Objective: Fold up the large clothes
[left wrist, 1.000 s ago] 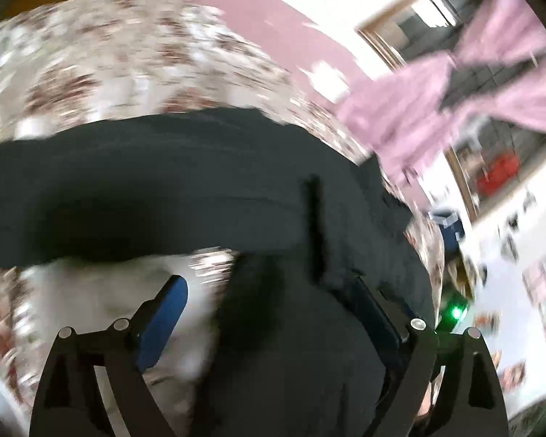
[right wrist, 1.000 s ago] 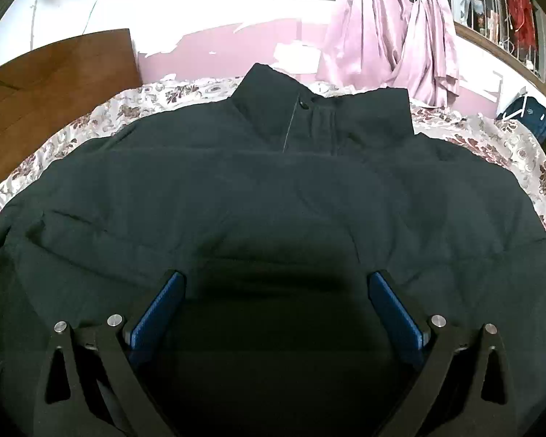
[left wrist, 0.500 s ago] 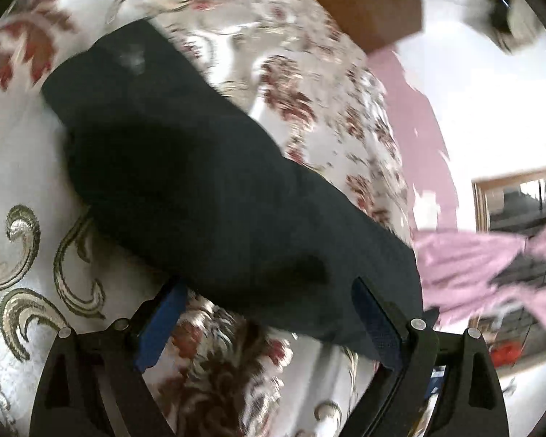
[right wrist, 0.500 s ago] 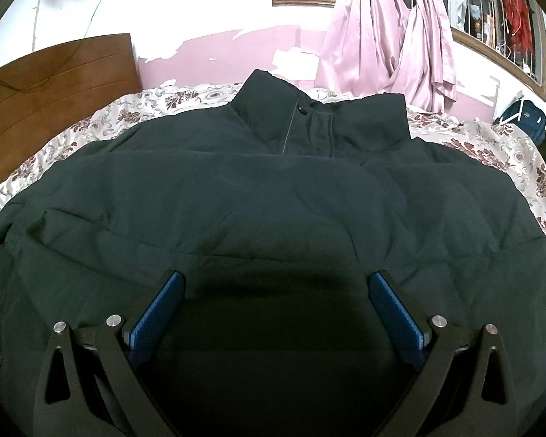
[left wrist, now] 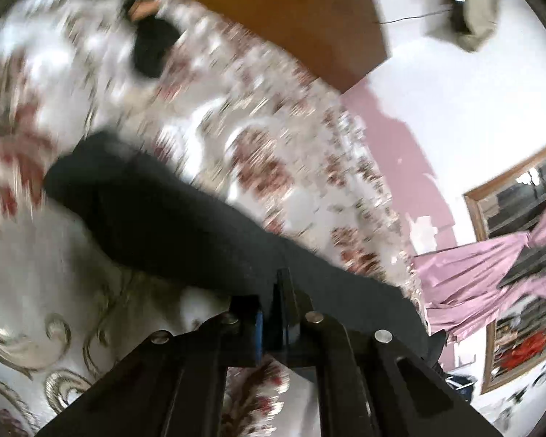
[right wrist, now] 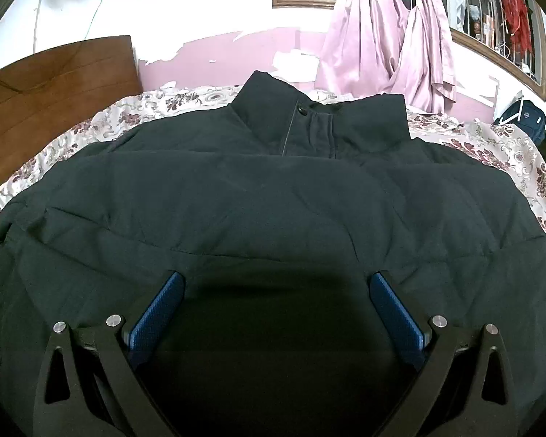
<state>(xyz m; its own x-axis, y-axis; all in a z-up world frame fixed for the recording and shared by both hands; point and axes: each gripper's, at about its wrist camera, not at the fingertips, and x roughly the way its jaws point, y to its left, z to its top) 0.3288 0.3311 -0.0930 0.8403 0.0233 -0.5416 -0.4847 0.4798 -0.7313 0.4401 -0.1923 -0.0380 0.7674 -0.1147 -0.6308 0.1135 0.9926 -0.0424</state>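
Jacket (right wrist: 273, 218) lies front-up on the floral bed (right wrist: 509, 149), collar at 12 o'clock in the right wrist view. Left gripper (left wrist: 278, 313): fingers narrowed together on the lower edge of the sleeve (left wrist: 171, 229), whose long axis runs from 10 o'clock to 4 o'clock across the blurred left view. The left hand is therefore the nearer one for the sleeve fold, judged to go toward the body panel. Right gripper (right wrist: 273, 309): fingers spread wide, holding nothing, poised over the jacket body, which extends toward 12 o'clock.
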